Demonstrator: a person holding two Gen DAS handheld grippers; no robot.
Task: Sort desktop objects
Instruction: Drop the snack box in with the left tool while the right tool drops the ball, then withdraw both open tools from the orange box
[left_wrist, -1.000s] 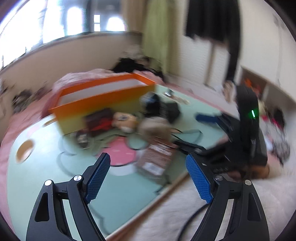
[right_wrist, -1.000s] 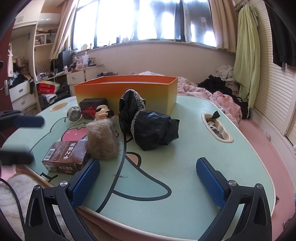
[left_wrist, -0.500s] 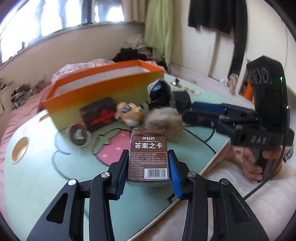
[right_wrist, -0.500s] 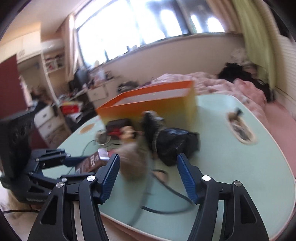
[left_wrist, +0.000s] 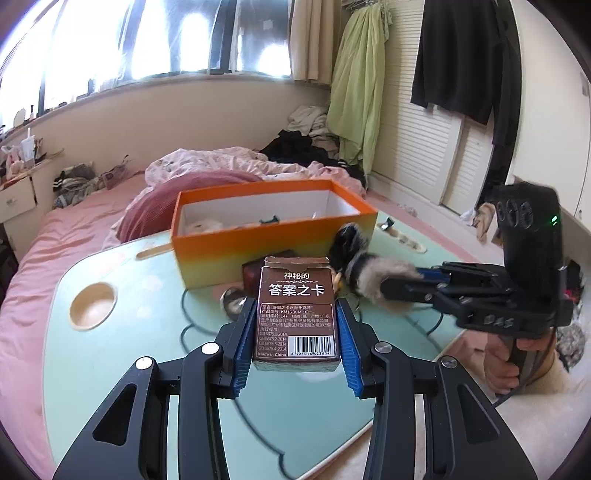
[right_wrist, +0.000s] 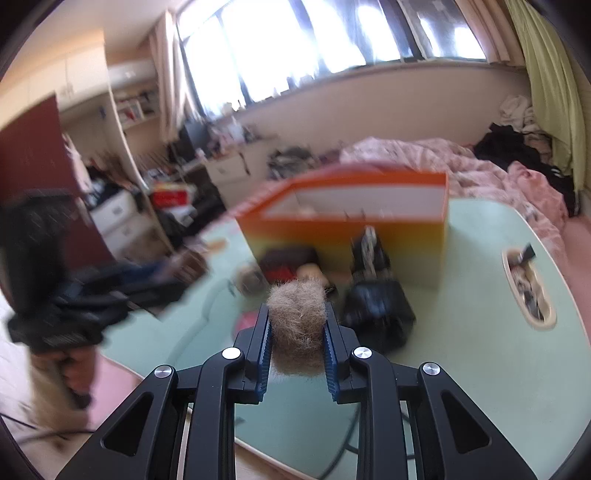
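Two grippers are loaded at once, and that is where we see the risk. Our left gripper (left_wrist: 297, 347) pinches a small brown cardboard card box with white Chinese lettering and a barcode (left_wrist: 297, 314) between its blue ribbed pads, holding it upright and clear of the pale green cartoon-printed table (left_wrist: 122, 369). Our right gripper (right_wrist: 297, 341) has just been closing, and its jaws now squeeze a tan fuzzy fur ball (right_wrist: 297, 325) that bulges above the pads.

Ahead of both stands the open orange cardboard box with a white lining (left_wrist: 273, 247), near the far edge of the table, with a few small items already inside. We judge it to be the sorting target.

Several things could go wrong. The fur ball is soft and compressible, so it may slide out of the pads if the hand swings fast. The card box is held only by its lower sides and could pivot or tip forward. In the left wrist view the right gripper (left_wrist: 402, 284) reaches across close to the card box, so both hands heading for the same opening could collide. A dark red gift box (right_wrist: 288, 266), a black glossy bag (right_wrist: 376, 310) and a small metal cup (left_wrist: 232, 301) lie just in front of the orange wall, where a low approach could knock them.
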